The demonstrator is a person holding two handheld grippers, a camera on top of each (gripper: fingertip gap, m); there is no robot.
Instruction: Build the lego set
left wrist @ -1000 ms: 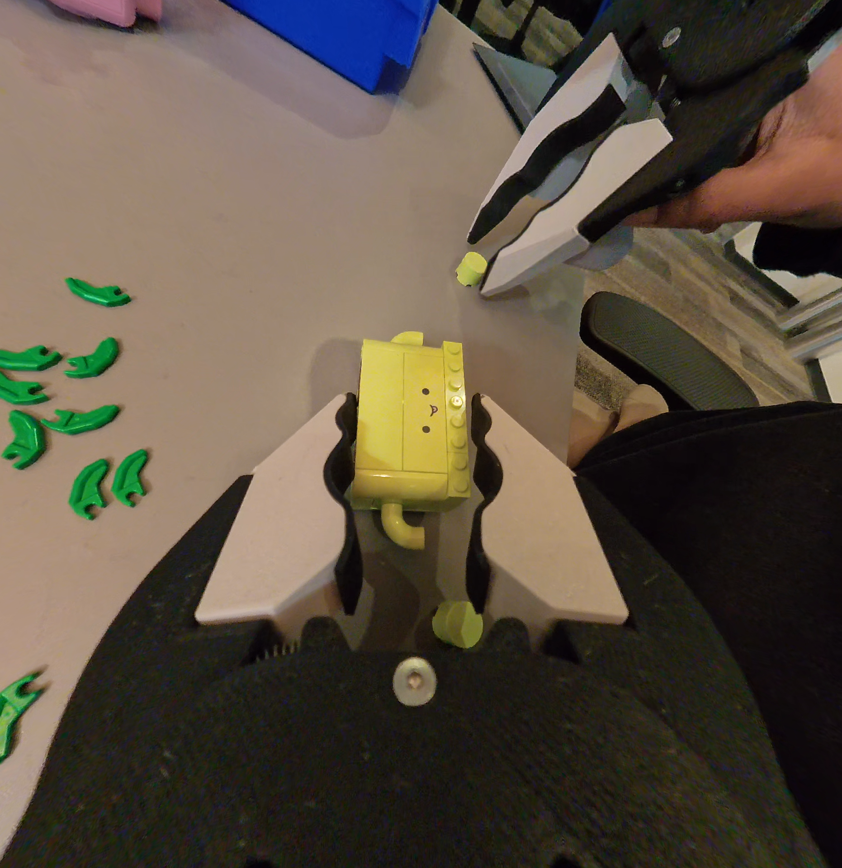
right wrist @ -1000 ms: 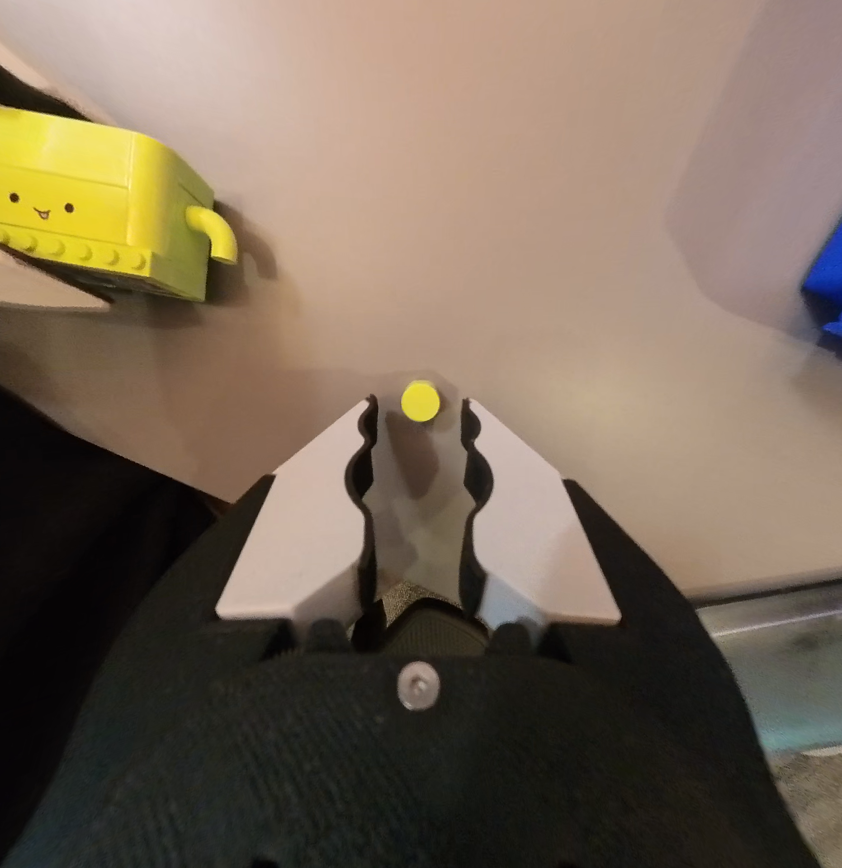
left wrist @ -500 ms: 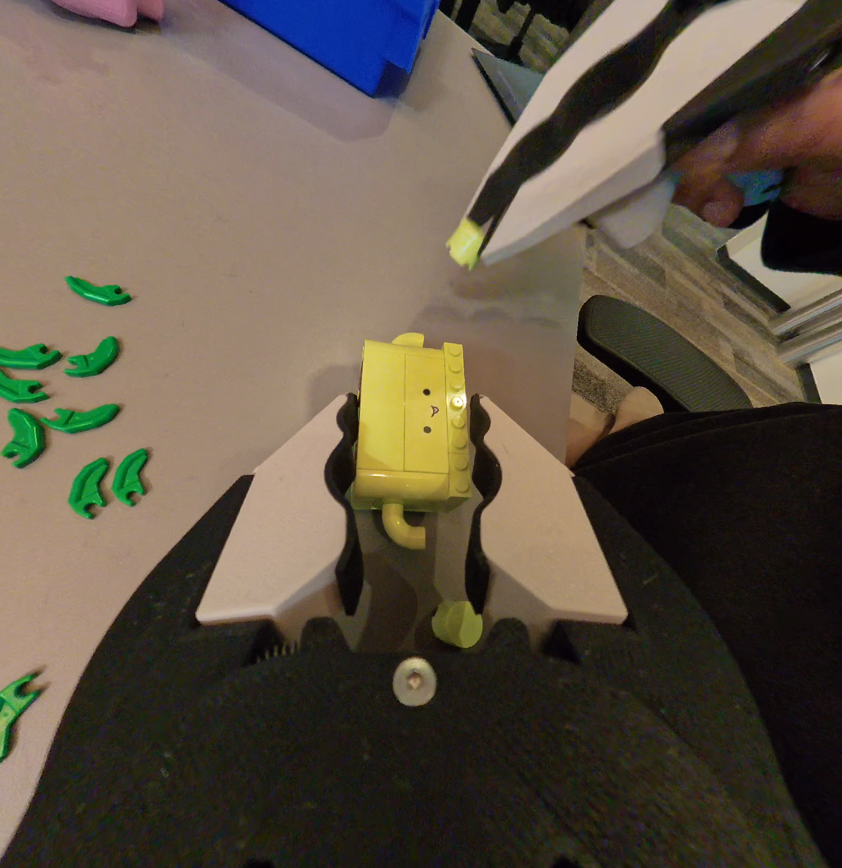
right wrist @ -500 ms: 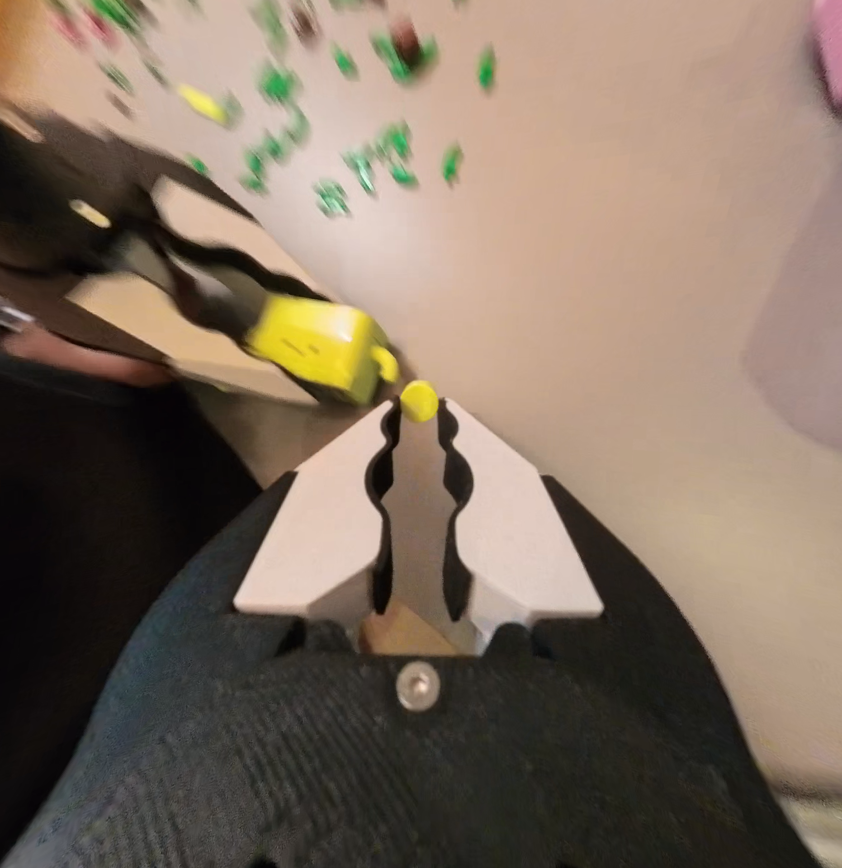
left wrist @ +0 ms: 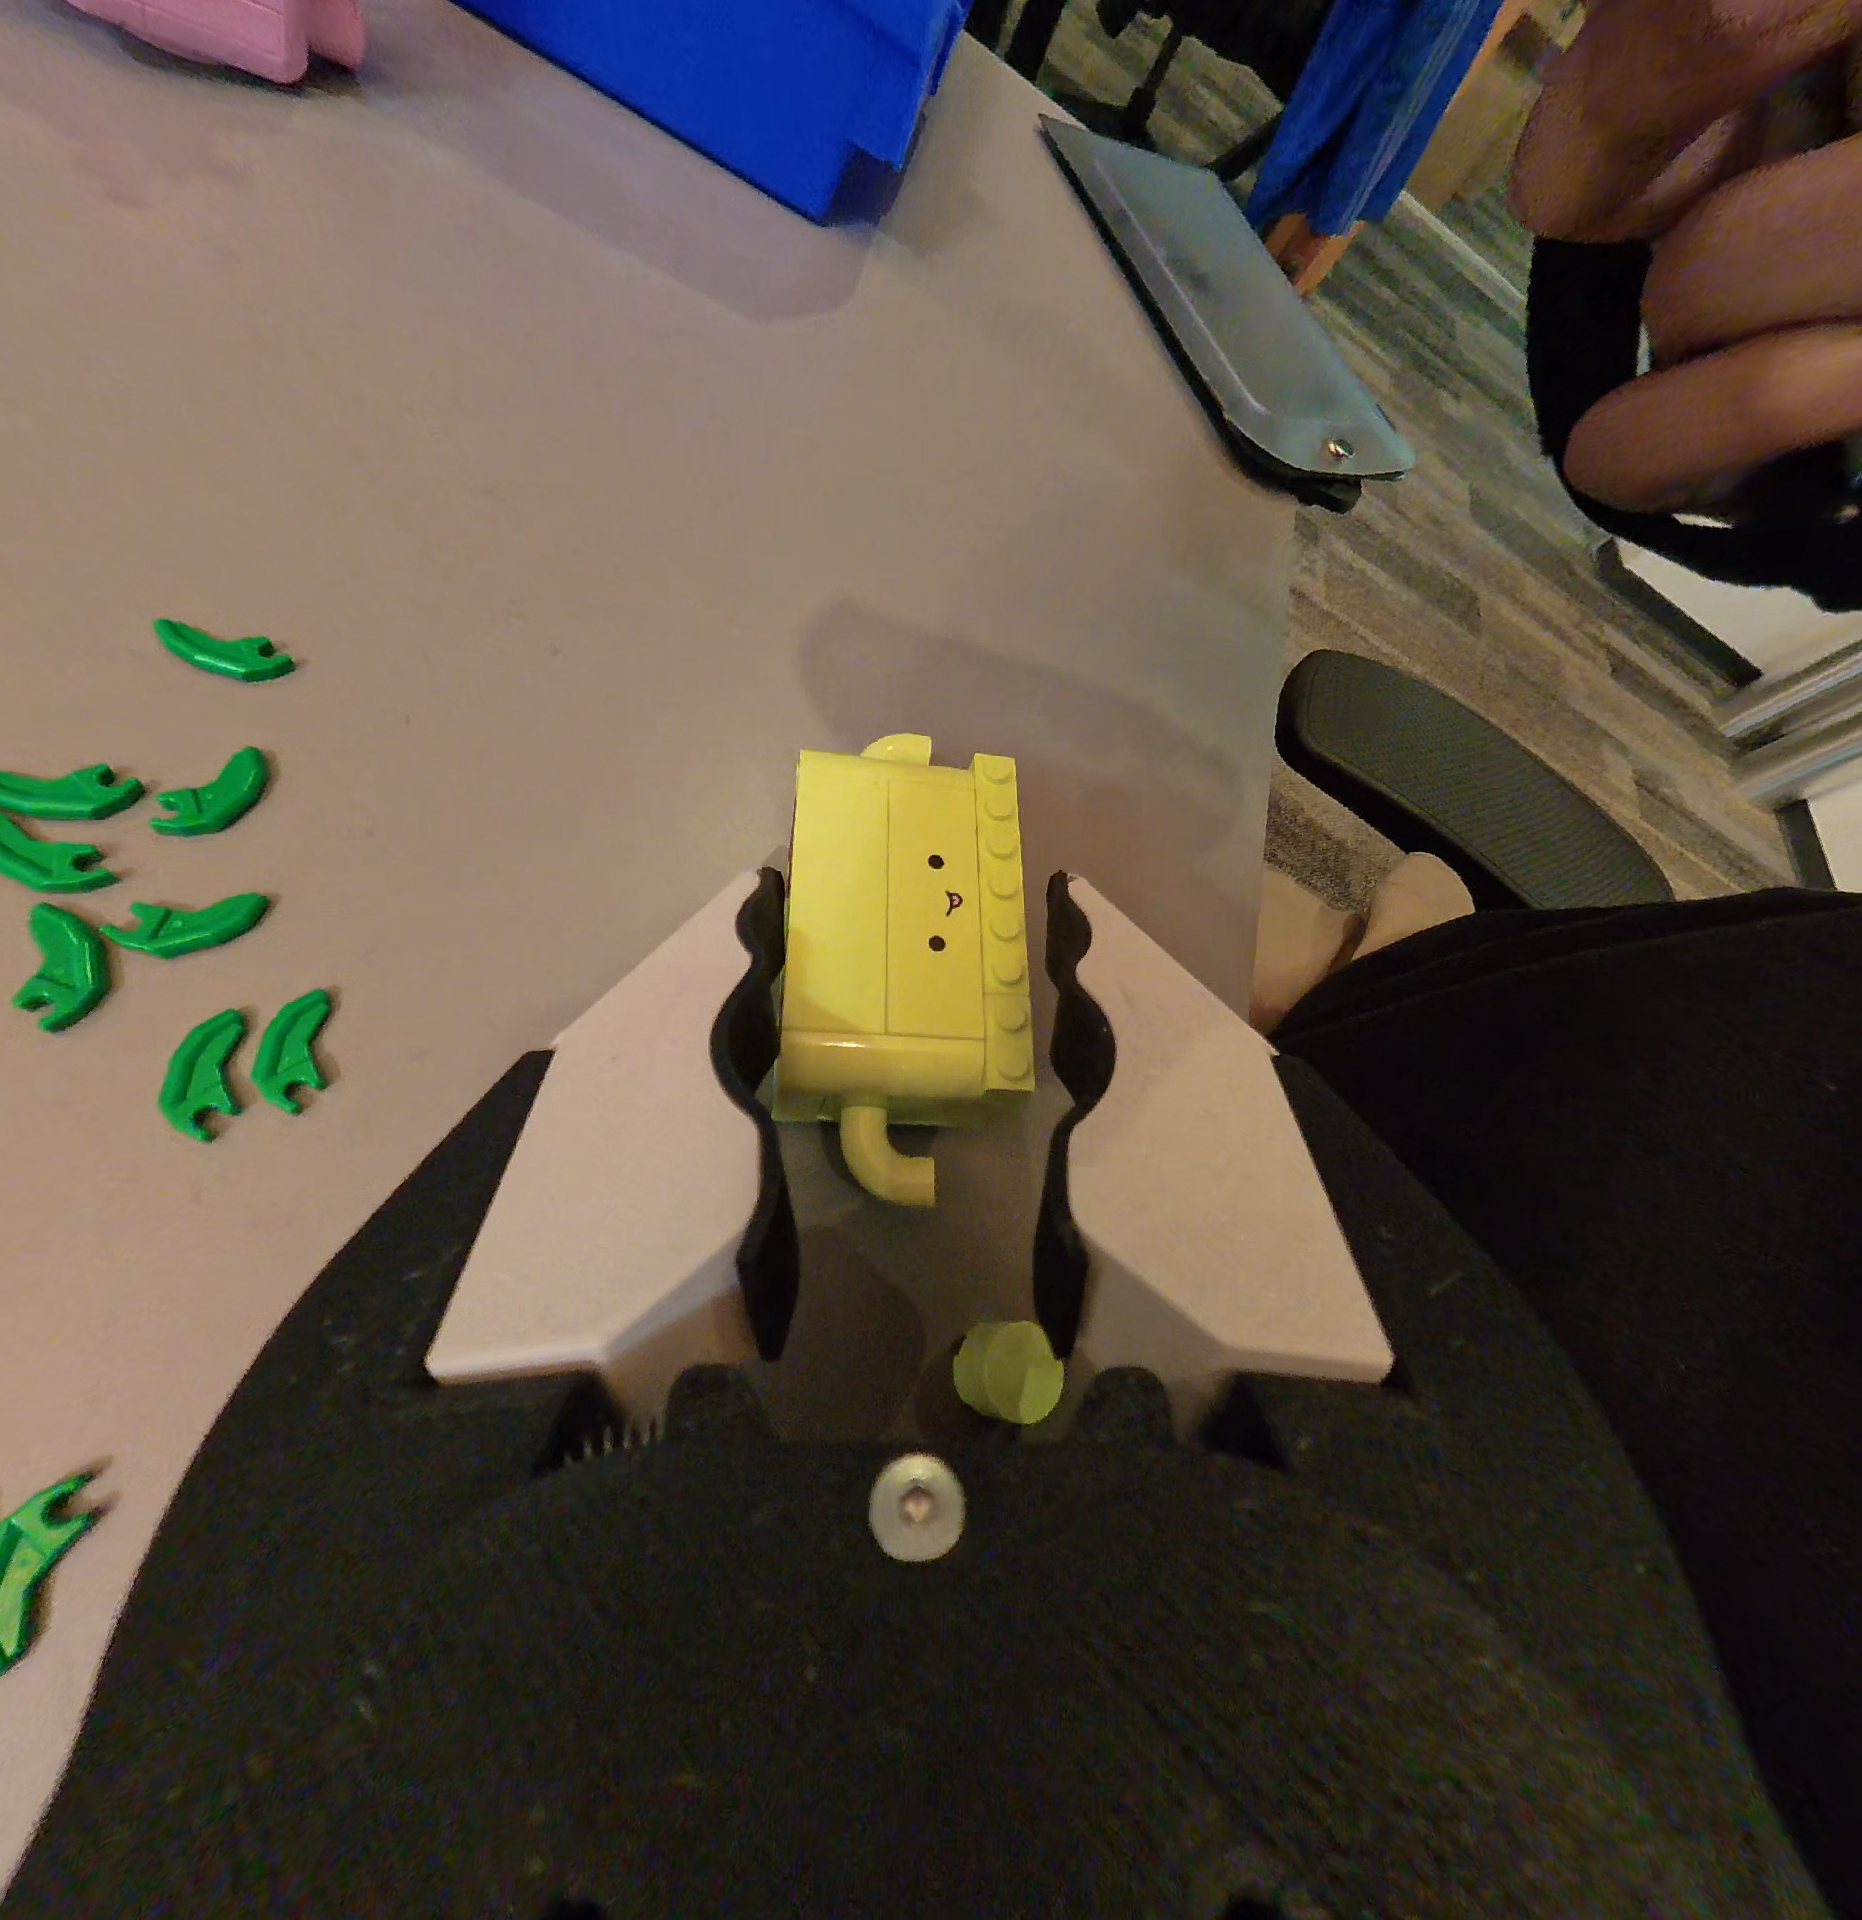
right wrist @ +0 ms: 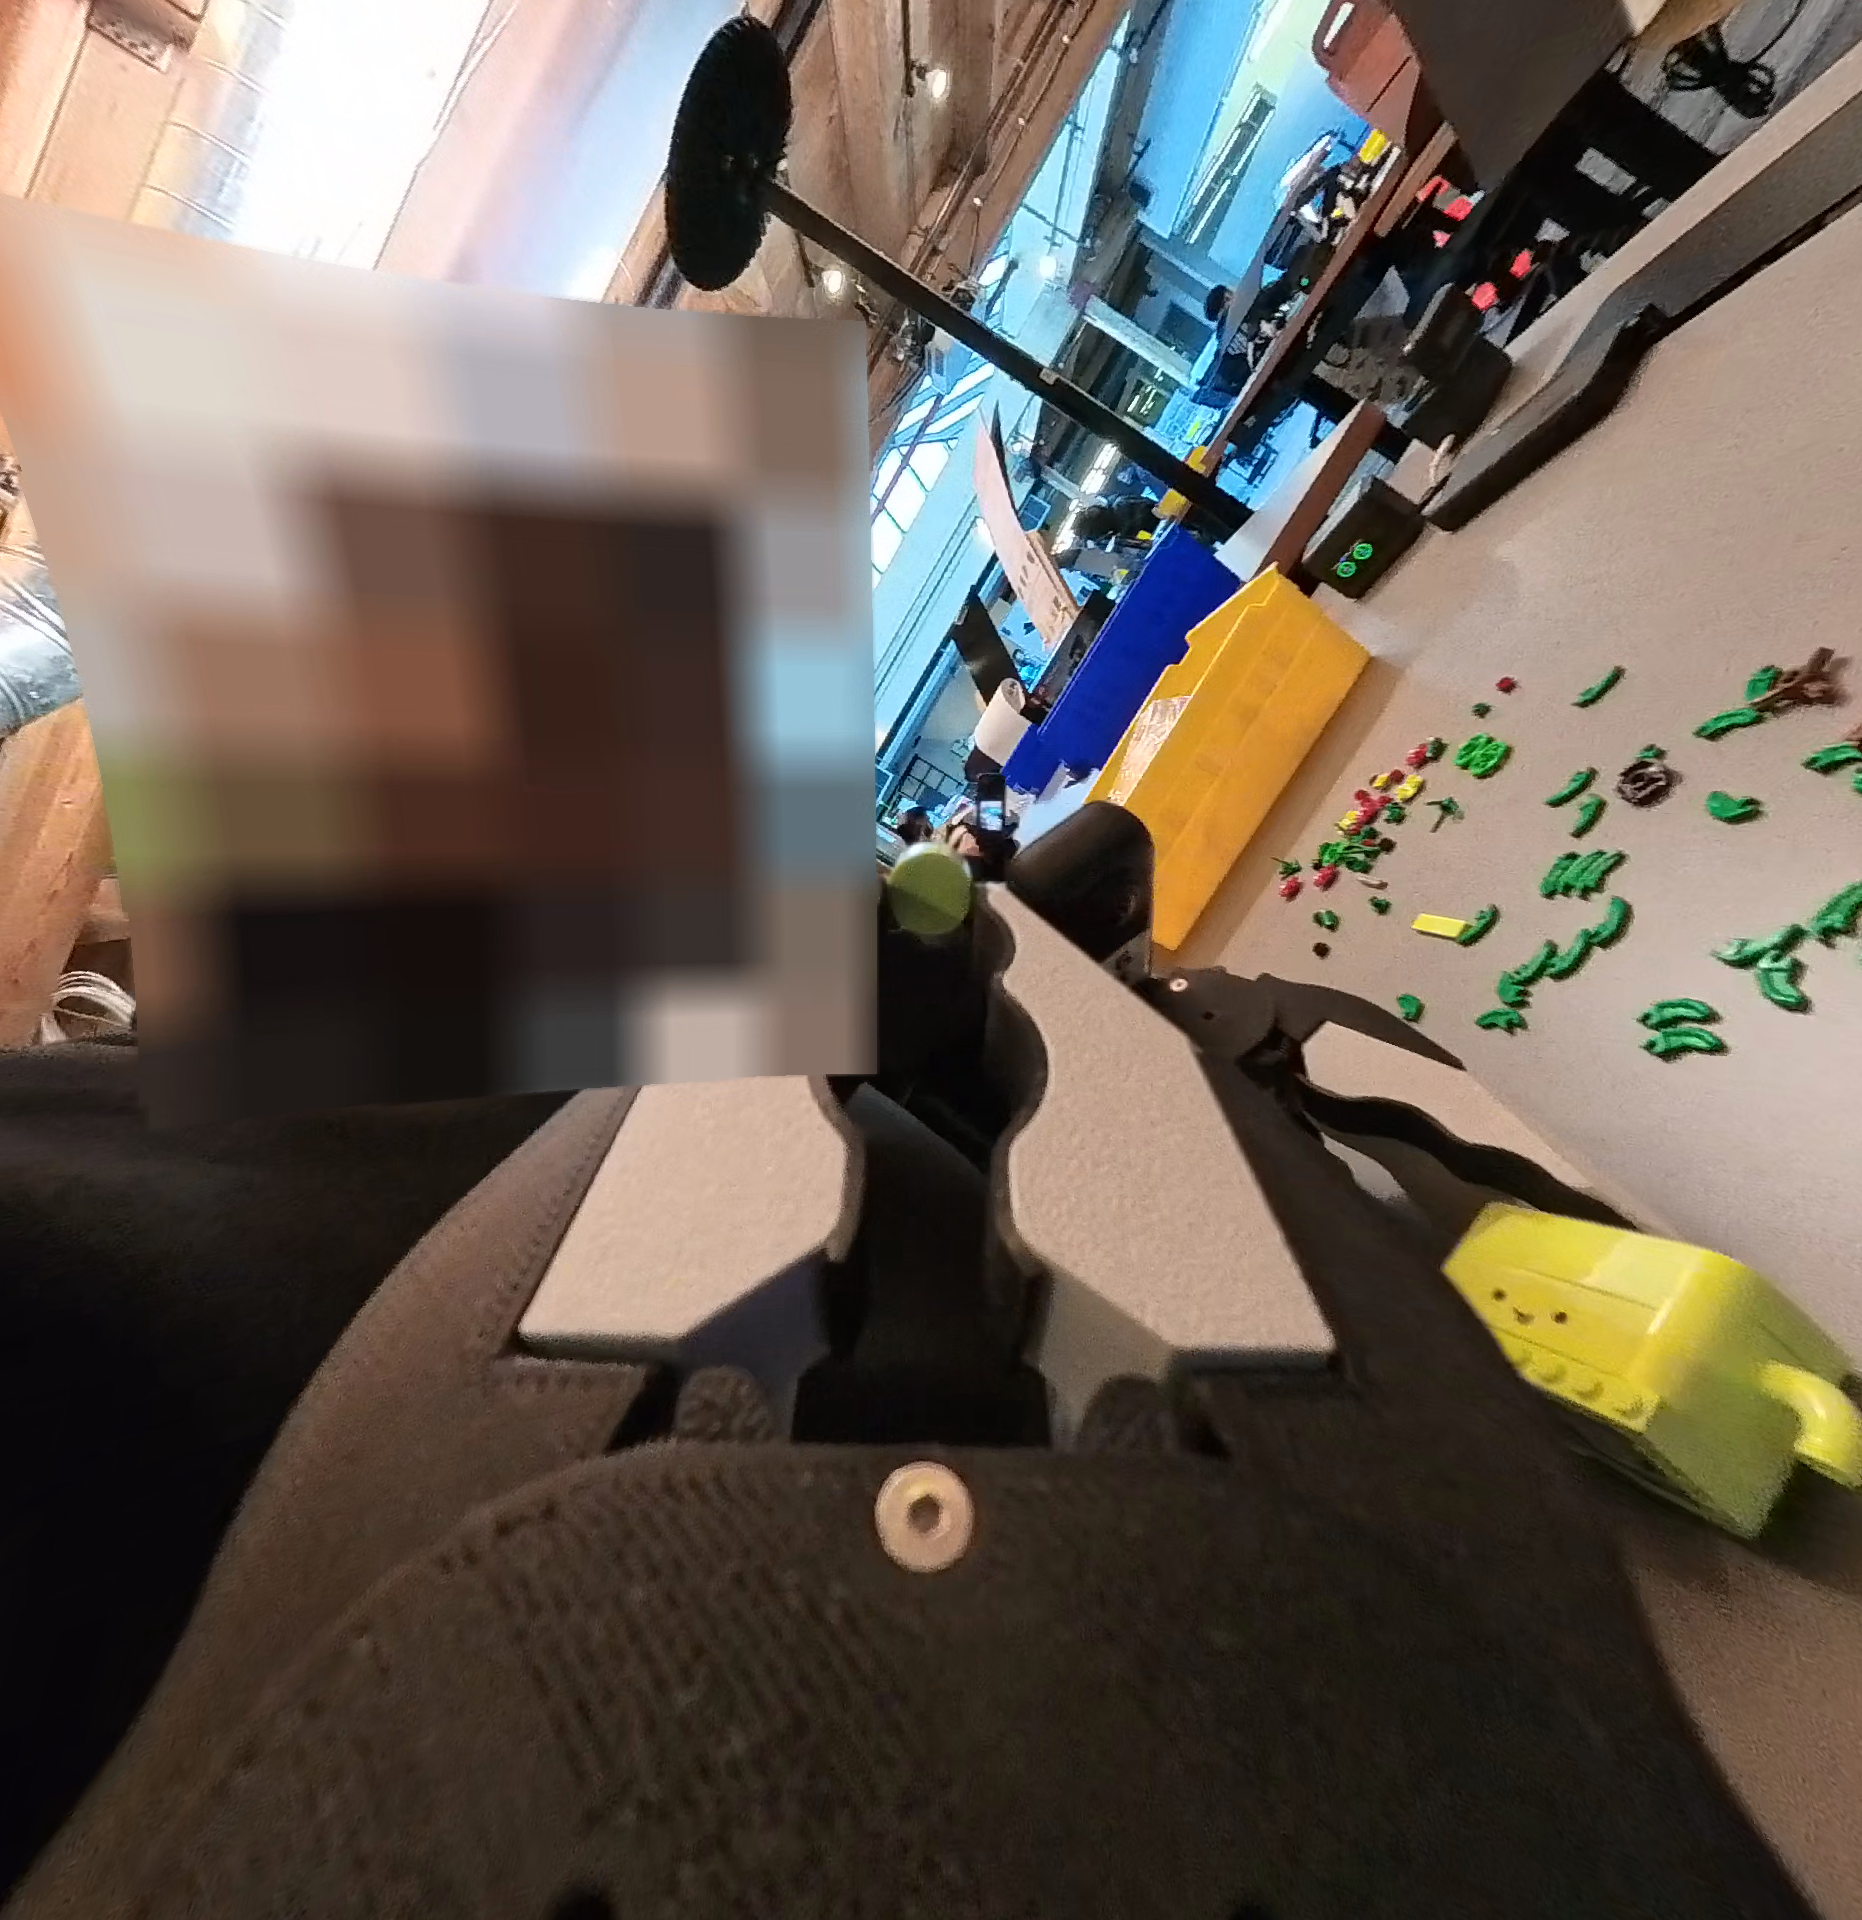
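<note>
A lime-yellow lego block (left wrist: 901, 935) with a small printed face is gripped between the jaws of the left gripper (left wrist: 906, 894), near the right edge of the grey table (left wrist: 491, 416), a curved hook piece projecting from each end. A small lime round stud (left wrist: 1008, 1371) lies loose just behind it. Green leaf pieces (left wrist: 127, 904) are scattered toward the left edge. A second lime round piece (right wrist: 929, 890) is pinched at the tips of the raised right gripper (right wrist: 932, 914), well above the table.

A grey tabletop (left wrist: 491, 436) carries scattered green pieces (left wrist: 189, 925), a blue bin (left wrist: 740, 94), a pink block (left wrist: 231, 31) and a yellow bin (right wrist: 1233, 738).
</note>
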